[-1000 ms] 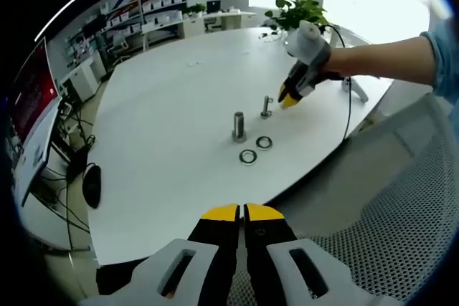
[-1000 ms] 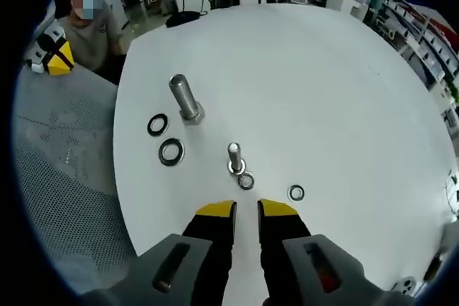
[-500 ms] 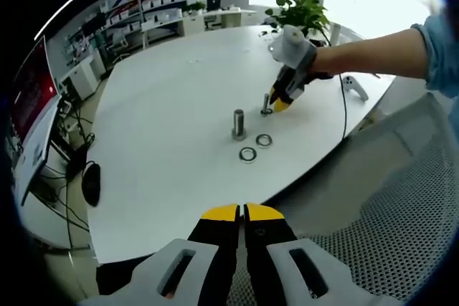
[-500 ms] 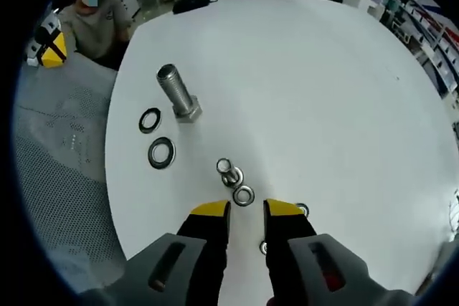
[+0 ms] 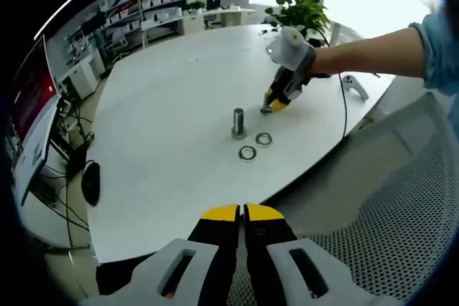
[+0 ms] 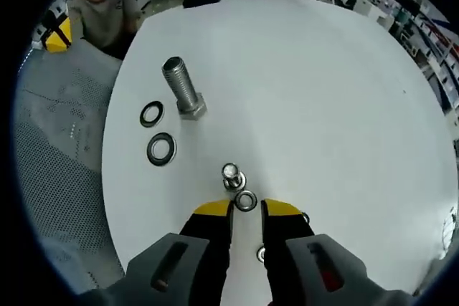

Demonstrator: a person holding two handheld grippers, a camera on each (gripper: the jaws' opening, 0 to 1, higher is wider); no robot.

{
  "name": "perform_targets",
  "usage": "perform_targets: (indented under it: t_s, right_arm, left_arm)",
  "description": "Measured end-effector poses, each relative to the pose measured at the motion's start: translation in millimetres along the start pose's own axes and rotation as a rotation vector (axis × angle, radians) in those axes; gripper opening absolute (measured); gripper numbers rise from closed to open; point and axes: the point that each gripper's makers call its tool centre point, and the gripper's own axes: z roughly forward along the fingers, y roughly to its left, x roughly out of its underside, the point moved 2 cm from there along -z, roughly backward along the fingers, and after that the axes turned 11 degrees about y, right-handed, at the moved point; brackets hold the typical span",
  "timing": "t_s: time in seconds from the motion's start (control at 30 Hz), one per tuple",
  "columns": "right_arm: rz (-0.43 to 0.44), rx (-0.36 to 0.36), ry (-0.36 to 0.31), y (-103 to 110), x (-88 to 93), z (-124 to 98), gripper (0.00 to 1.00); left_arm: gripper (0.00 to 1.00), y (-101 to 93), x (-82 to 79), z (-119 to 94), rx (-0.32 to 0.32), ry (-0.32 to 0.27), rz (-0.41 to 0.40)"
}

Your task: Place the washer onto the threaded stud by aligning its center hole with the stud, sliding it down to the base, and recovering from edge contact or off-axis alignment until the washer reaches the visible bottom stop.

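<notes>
The right gripper (image 6: 246,211) hangs low over the white table (image 6: 323,91) with its yellow-tipped jaws a narrow gap apart and nothing held between them; a small washer (image 6: 246,201) lies flat on the table just ahead of that gap, touching or nearly touching the base of the small threaded stud (image 6: 231,175), which stands upright just beyond it. Two more small washers lie partly hidden by the right jaw. Farther off, a large bolt (image 6: 183,92) stands on its head with two large washers (image 6: 161,148) beside it. The left gripper (image 5: 240,214) sits well back from the table, over a mesh chair, jaws pressed together on nothing; from there the right gripper (image 5: 275,99) shows at the small stud. The step in hand looks like picking up the washer. To do it well, the jaws should straddle the washer's rim and pinch across its width without knocking the stud, since a flat, thin ring is likely to slide on the smooth top. Once lifted, it should be held level and its hole centred over the stud tip before lowering.
</notes>
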Motion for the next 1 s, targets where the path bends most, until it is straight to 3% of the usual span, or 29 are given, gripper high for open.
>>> perform_targets:
  t_s: [0.2, 0.53, 1.0]
  right_arm:
    - [0.052, -0.001, -0.016, -3, -0.3, 2, 0.15]
    - [0.023, 0.029, -0.016, -2, 3.7, 1, 0.14]
    - [0.026, 0.050, -0.082, 0, 2.5, -35, 0.14]
  left_arm:
    - [0.00, 0.3, 0.0, 0, -0.001, 0.000, -0.001]
    - [0.00, 0.1, -0.1, 0, 0.000, 0.000, 0.000]
    - [0.00, 0.3, -0.8, 0, -0.001, -0.005, 0.004]
